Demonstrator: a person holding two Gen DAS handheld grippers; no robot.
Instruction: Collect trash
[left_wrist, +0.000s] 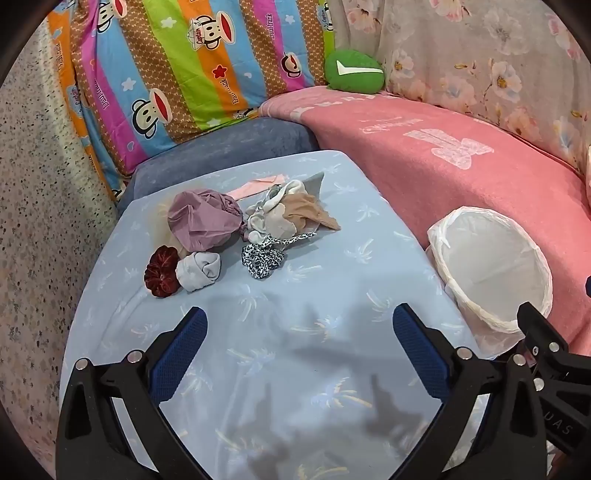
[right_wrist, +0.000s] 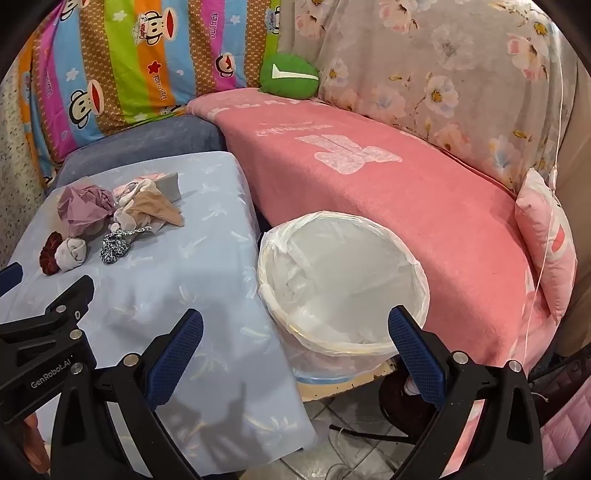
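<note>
From the left wrist we see the left gripper (left_wrist: 299, 328) with jaws wide open and empty above the table (left_wrist: 332, 280). The trash (left_wrist: 236, 229) lies in a small heap at the far side.

From the right wrist, our right gripper (right_wrist: 295, 328) is also open, holding nothing, over the bin (right_wrist: 413, 269) beside the table.

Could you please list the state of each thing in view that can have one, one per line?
Left gripper: open, empty, above the table.
Right gripper: open, empty, near the bin's rim.
Lined trash bin: upright, open, looks empty.
Purple plastic bag: crumpled, on the table.
Dark red scrunchie: lying flat, touching the sock.
Rolled white sock: balled up.
Leopard-print scrunchie: loose, lying apart.
Beige stocking pile: tangled.
</note>
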